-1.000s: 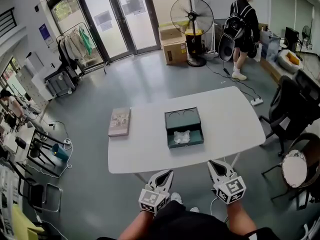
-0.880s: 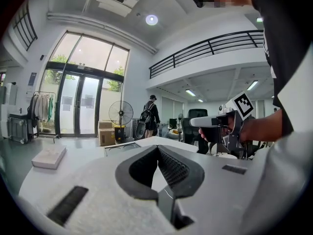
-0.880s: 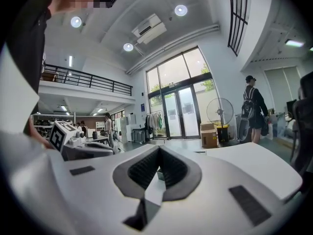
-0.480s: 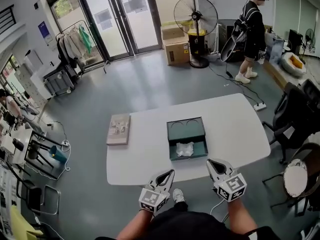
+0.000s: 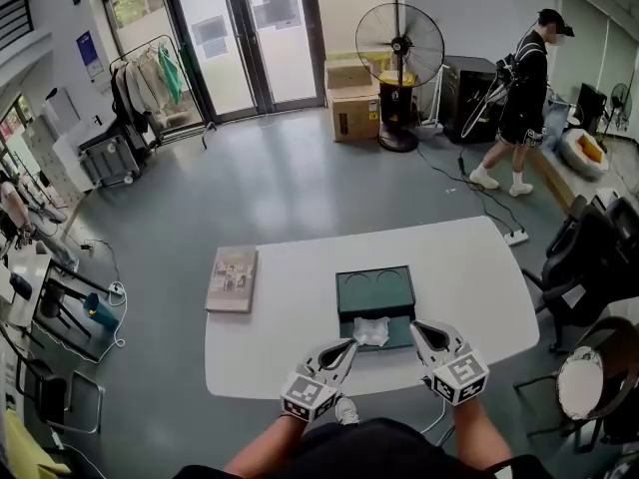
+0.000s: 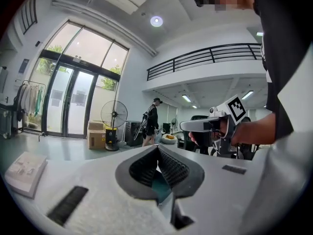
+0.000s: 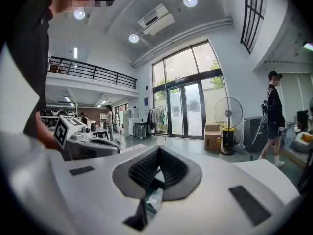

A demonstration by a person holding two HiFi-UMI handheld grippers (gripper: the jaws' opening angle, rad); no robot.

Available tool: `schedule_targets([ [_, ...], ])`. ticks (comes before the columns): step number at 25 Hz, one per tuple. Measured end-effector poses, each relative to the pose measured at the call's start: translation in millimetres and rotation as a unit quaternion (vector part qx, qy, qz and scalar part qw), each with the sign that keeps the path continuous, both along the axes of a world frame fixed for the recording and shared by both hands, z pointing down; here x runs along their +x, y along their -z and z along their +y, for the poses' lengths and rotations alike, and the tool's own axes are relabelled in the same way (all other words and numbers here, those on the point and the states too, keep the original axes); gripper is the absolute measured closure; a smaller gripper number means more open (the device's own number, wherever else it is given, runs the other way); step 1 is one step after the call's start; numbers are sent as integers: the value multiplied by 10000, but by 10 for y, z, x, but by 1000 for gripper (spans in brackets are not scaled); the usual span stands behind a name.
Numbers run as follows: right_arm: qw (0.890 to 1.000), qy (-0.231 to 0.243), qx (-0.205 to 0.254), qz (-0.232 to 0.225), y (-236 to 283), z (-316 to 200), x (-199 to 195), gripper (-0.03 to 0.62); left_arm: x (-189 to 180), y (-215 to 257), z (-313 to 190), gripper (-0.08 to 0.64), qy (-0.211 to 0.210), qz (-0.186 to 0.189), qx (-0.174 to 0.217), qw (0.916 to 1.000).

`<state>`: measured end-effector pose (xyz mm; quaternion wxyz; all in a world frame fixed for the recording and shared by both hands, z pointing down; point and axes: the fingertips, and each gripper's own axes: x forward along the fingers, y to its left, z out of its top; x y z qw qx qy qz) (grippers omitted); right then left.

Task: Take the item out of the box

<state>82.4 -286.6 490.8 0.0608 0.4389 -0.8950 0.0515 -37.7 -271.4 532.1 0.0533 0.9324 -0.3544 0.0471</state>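
Box (image 5: 375,289) is sitting open on the white table (image 5: 290,347), close to the near edge and a bit right of the middle. It is dark green. Its far half is showing two round hollows. Its near half is holding the item (image 5: 370,330), a small white crumpled thing. I cannot tell if it is paper or a bag.

The left gripper (image 5: 346,348) is hanging over the near edge of the table. It is pointing at the near left corner of the box, just beside it. Its fingers are closed, tip against tip, and they are holding nothing.

The right gripper (image 5: 425,331) is hanging by the near right corner of the box. Its fingers are closed too, and they are gripping nothing. In the right gripper view, a bit of the green box and the white item are peeking through the small gap under the tips. I cannot tell if either gripper is touching the box.

A book (image 5: 232,278) is lying by the left edge of the table, well apart from the box.

Past the far edge, a fan (image 5: 399,46) is standing on the grey floor (image 5: 280,188) beside some cartons (image 5: 351,98). A person (image 5: 523,93) in black is walking there. Dark chairs (image 5: 589,257) are standing off the right edge.
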Motion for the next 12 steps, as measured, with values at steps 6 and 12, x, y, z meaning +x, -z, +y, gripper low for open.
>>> schedule_targets([
  [6, 9997, -199, -82, -72, -58, -224, 31, 586, 168, -94, -174, 548, -351, -91, -67, 9993],
  [12, 9998, -63, -159, -56, -131, -435, 169, 586, 475, -223, -310, 548, -431, -266, -159, 9986],
])
